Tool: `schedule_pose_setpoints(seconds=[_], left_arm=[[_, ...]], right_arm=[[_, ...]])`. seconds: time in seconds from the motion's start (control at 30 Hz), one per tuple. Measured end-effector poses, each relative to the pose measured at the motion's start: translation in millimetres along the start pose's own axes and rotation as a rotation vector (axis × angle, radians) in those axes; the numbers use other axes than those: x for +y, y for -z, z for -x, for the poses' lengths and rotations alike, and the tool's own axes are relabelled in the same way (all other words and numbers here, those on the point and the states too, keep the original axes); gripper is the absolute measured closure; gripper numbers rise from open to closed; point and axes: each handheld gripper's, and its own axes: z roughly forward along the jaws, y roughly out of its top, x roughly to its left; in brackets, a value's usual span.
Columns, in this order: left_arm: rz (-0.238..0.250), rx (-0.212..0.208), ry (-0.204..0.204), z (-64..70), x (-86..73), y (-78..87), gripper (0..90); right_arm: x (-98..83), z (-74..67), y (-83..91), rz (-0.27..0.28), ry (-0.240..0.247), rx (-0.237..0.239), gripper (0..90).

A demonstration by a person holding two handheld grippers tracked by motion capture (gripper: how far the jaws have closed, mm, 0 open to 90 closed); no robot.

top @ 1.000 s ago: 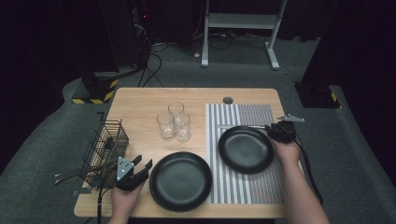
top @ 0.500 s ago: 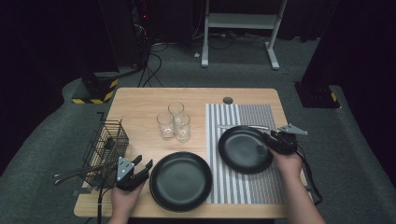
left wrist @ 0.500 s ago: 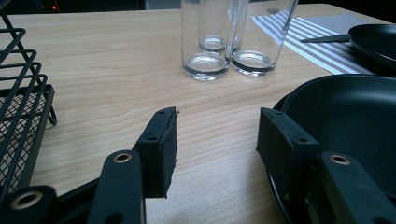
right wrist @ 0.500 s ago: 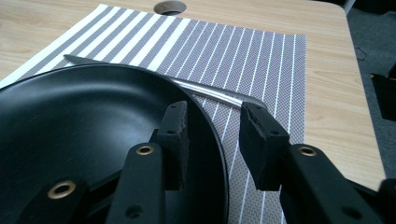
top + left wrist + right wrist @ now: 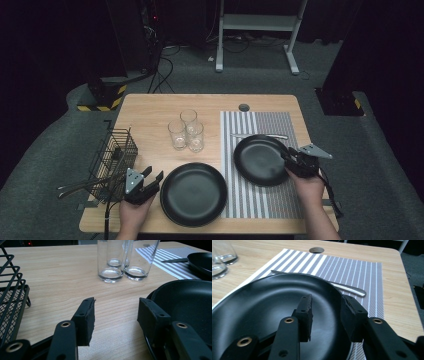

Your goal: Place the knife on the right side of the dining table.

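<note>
Dark floor and black curtains ring a pale wooden table [image 5: 150,107] at the centre of the high view. On its right half lies a striped mat [image 5: 265,125], and a black plate [image 5: 257,160] sits on the mat at centre right of the frame. The right gripper [image 5: 291,159] is at that plate's right rim. In the right gripper view [image 5: 325,312] its jaws stand partly apart over the plate's rim [image 5: 262,305], with the rim running under the gap; the pads do not press on anything. A knife [image 5: 347,288] lies on the mat just behind the plate.

A second plate [image 5: 193,193] rests on bare wood at lower centre. The left gripper [image 5: 154,177] lies just left of it, jaws wide apart and holding nothing; in the left gripper view [image 5: 116,315] only wood shows between them, with that plate [image 5: 190,307] beside the right-hand jaw. Three glasses [image 5: 186,131] stand together mid-table. A wire basket [image 5: 114,155] sits at the left edge.
</note>
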Motion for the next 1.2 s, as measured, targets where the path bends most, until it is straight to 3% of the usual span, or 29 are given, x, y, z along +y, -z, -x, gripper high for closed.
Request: schedule_pose_setpoints(seconds=[0.47,0.7,0.9,1.2], left_arm=[[0.000,-0.003,-0.001,0.0,0.0,-0.1,48.1],[-0.003,-0.006,-0.001,-0.2,0.2,-0.5,48.1],[-0.005,-0.006,-0.001,-0.3,0.2,-0.7,48.0],[-0.003,-0.005,0.001,-0.3,0.2,-0.6,47.7]], right_arm=[[-20.3,-31.5,18.3,0.014,-0.002,0.005,61.2],[-28.0,-47.3,31.9,0.032,0.034,-0.017,60.1],[-30.0,-60.3,41.3,0.045,0.026,0.012,58.0],[-34.4,-78.2,53.5,0.057,0.063,0.002,57.6]])
